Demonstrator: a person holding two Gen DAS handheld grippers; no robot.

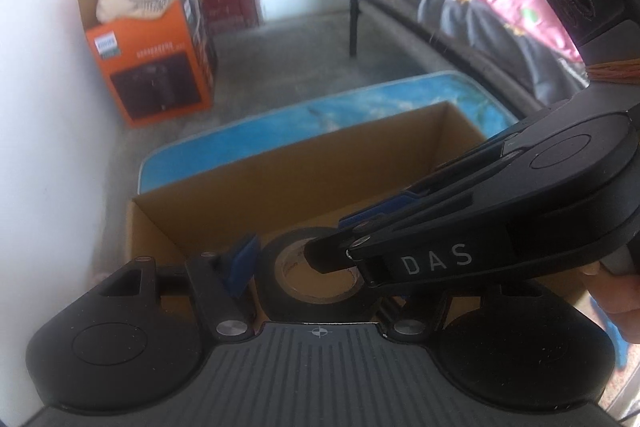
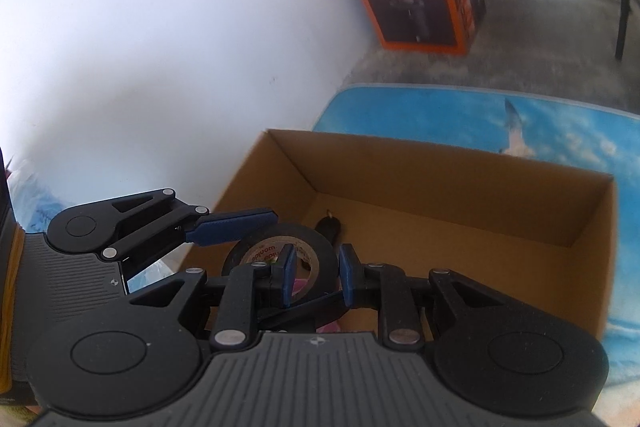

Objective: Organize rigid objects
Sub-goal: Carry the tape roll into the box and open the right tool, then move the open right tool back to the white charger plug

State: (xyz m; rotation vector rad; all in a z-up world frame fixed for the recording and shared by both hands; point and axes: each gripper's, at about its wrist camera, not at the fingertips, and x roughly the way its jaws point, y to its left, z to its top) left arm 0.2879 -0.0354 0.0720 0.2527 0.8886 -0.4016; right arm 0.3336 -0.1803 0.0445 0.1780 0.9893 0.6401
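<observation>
The roll of black tape (image 2: 280,255) stands tilted on edge above the open cardboard box (image 2: 460,195), its core hole facing the right gripper (image 2: 316,277), whose jaws pinch its wall. The left gripper (image 1: 308,263) is spread around it; one finger (image 1: 242,265) shows, the other is hidden.

Both devices are built of matte black plastic. The left hand-held gripper (image 1: 304,267) has blue finger pads and silver screws. The right hand-held gripper (image 2: 318,277) is marked "DAS" in white, with orange rubber bands on its handle. Bare skin is seen behind it.
</observation>
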